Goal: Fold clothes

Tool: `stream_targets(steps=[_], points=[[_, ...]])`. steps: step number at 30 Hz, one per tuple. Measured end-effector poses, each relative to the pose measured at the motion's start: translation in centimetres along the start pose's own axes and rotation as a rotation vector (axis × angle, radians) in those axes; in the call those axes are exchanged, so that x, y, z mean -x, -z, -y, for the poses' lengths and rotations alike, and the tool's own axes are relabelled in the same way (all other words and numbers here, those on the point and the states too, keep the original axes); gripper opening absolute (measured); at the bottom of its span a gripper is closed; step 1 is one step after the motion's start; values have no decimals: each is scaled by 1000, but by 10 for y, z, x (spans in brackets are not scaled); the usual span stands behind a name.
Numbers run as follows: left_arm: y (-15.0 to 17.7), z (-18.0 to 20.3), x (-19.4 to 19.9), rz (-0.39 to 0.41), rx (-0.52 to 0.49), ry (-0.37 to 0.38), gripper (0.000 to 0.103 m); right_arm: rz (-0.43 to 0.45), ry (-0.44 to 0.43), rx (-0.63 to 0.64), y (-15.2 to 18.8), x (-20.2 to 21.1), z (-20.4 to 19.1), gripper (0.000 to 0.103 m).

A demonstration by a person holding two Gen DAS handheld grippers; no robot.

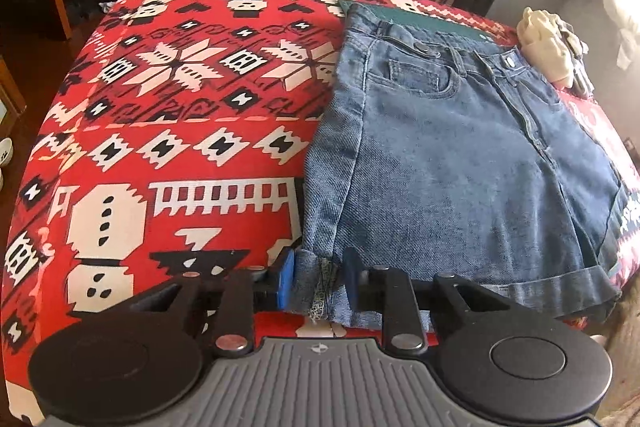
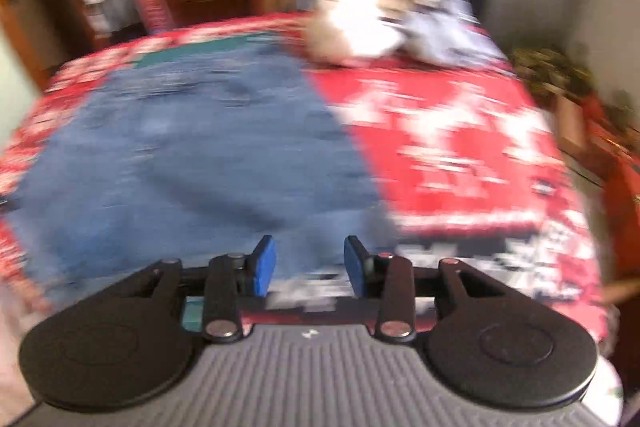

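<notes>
Denim shorts (image 1: pixel 460 155) lie flat on red patterned bed cover (image 1: pixel 180 115), waistband far, cuffed hems near — long axis runs away from claws. Left claw (image 1: pixel 318 277) clenched on near-left hem corner, fabric pinched between blue pads. Right claw (image 2: pixel 310 263) released, holding nothing, hovering over near-right hem; view motion-blurred, contact unclear. Green item (image 1: pixel 420 21) under waistband. Pale clothes pile (image 1: pixel 548 43) at far right. Cluttered shelves behind bed.

The shorts (image 1: pixel 460 163) are faded blue denim, coarse twill with metal buttons. The red patterned cover (image 1: pixel 180 115) under them looks like matt woven cloth. The left gripper (image 1: pixel 318 279) has matt black plastic arms, blue rubbery pads (image 1: pixel 286 277) and shiny metal rivets.
</notes>
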State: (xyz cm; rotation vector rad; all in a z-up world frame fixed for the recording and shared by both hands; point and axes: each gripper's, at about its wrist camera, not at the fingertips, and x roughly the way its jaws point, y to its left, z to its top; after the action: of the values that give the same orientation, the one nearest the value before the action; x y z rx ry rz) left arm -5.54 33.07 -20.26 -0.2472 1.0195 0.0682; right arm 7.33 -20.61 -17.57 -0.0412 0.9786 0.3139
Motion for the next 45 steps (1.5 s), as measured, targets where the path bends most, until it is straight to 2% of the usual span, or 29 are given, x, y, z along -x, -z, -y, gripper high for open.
stream_targets(steps=[2,7,10,11,12,13,14,17,21,24,30,33,37,40,45], points=[[0,1,0,-1,6,-8,22,-9,11,-33,-2,-11,24,41],[-1,8,-2,-2,-3,-39,22,-11,-44,-28,-10,-26,38,41],[-1,12,-3,2,-7,-51,25,-41,-55,-19,-14,-41,35,39],[-1,13,-4,4,-12,-57,25,-50,-69,-21,-14,-45,34,27],[-1,15,-4,4,-17,-65,20,-52,-77,-23,-13,-47,32,19],[-2,16,-4,3,-23,-75,18,-53,-83,-21,-12,-48,30,17],[-2,17,-4,2,-22,-79,16,-50,-73,-1,-12,-47,27,11],[-3,19,1,8,-21,-93,12,-38,-71,13,-9,-34,22,9],[-4,14,19,49,-12,-104,12,-28,-97,-3,-1,-10,26,9],[-4,6,22,46,6,-105,12,-49,-107,1,8,-3,27,9],[2,3,13,20,18,-97,15,-46,-98,-3,1,6,34,14],[1,0,22,36,32,-77,21,-45,-94,-6,-3,10,37,18],[-7,-2,32,48,24,-82,21,-41,-90,-7,-9,16,42,19],[-20,-2,39,60,6,-85,22,-2,-113,11,-40,17,37,22],[-63,8,33,106,-29,-43,34,70,-158,35,-93,10,24,26]])
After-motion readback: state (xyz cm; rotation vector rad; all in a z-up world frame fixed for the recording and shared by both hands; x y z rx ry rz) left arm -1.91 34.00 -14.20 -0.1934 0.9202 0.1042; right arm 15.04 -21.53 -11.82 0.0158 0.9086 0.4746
